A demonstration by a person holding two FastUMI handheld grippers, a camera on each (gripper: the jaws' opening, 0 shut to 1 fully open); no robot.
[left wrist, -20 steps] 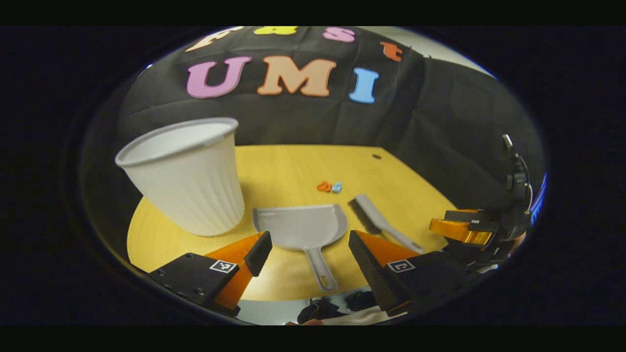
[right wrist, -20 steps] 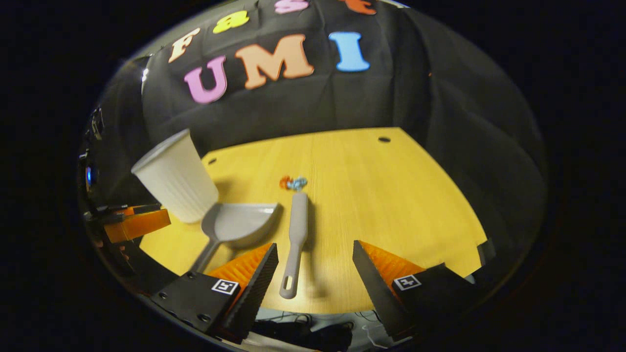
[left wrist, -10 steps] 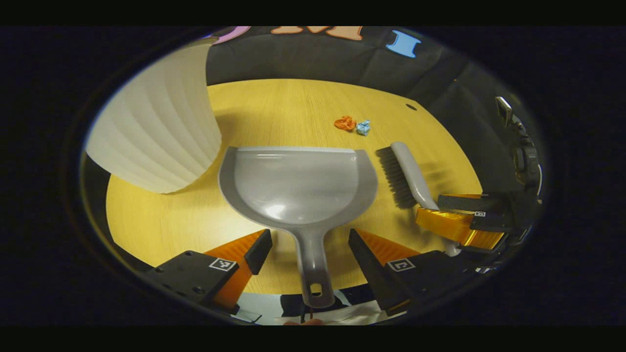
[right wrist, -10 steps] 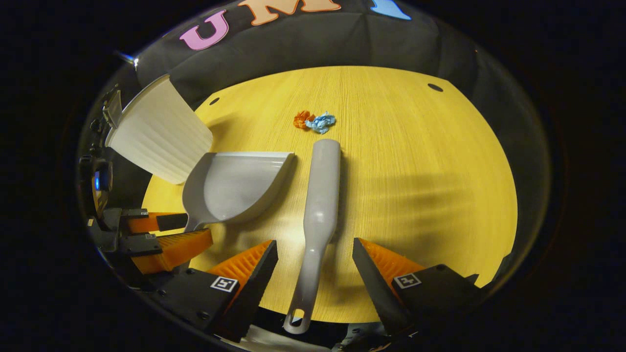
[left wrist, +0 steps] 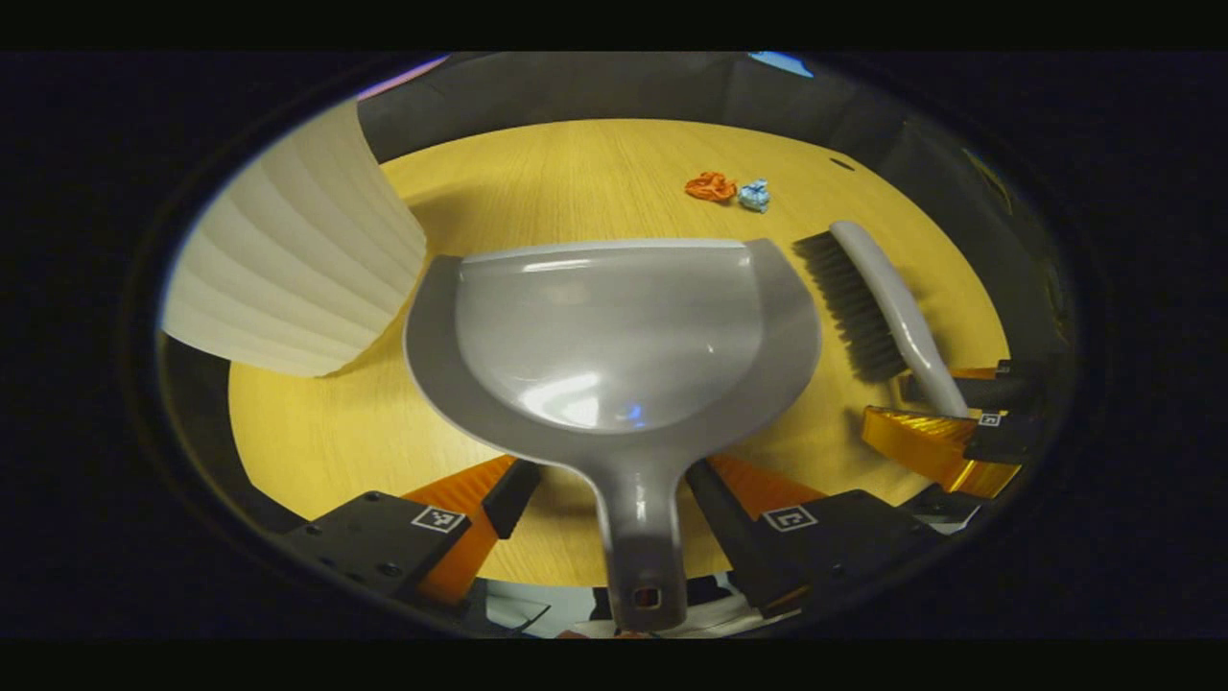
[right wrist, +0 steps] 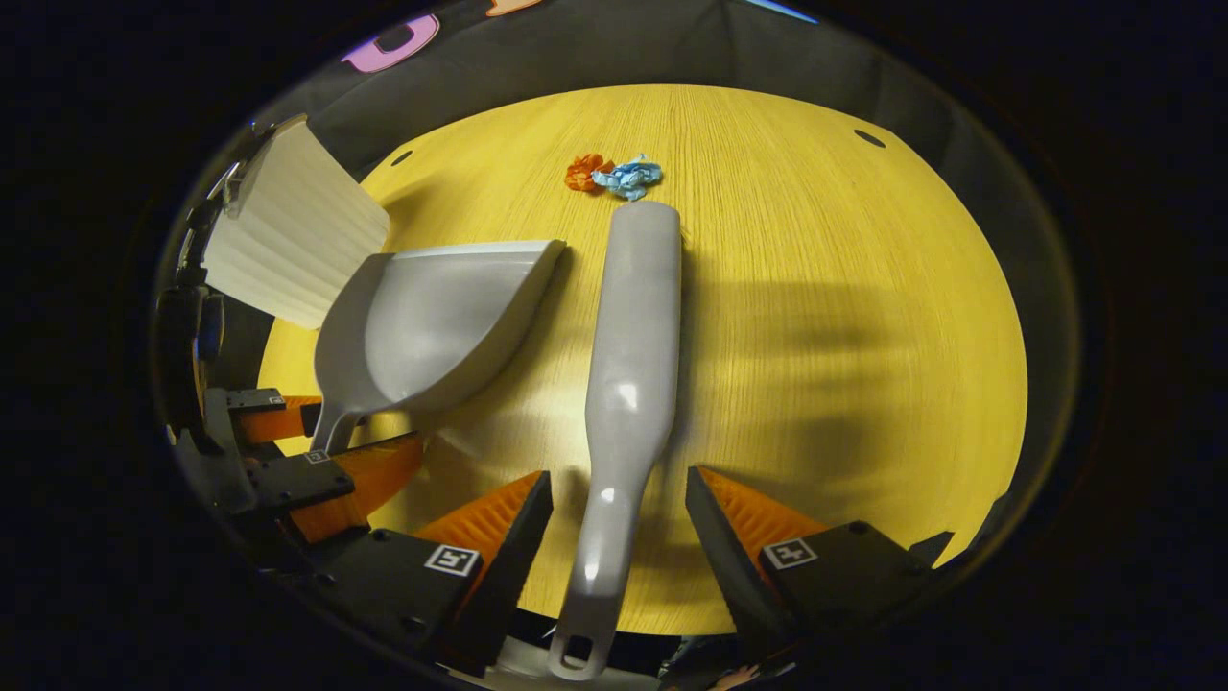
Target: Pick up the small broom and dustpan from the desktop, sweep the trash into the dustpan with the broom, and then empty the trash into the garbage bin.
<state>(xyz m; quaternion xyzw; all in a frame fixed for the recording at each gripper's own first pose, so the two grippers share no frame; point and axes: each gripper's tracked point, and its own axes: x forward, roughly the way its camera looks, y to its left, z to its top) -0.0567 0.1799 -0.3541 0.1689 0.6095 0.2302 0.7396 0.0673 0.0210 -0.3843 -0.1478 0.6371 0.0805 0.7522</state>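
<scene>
A grey dustpan (left wrist: 614,336) lies flat on the yellow table, its handle running back between the fingers of my left gripper (left wrist: 609,485), which is open around it. To its right lies the grey broom (left wrist: 883,297), bristles facing the pan. In the right gripper view the broom (right wrist: 633,336) points away from me, and its thin handle sits between the spread fingers of my right gripper (right wrist: 616,494), which is open. Crumpled orange trash (right wrist: 585,173) and blue trash (right wrist: 628,178) lie just past the broom's head. The dustpan (right wrist: 432,321) is left of the broom.
A white ribbed garbage bin (left wrist: 297,259) stands on the table at the left, close to the dustpan's left corner; it also appears as the bin (right wrist: 293,240). The table (right wrist: 844,336) spreads bare to the right of the broom. Black cloth walls the far side.
Both grippers have come down and forward to the table. The dustpan handle and the broom handle now reach further back between the fingers. Neither tool has moved.
</scene>
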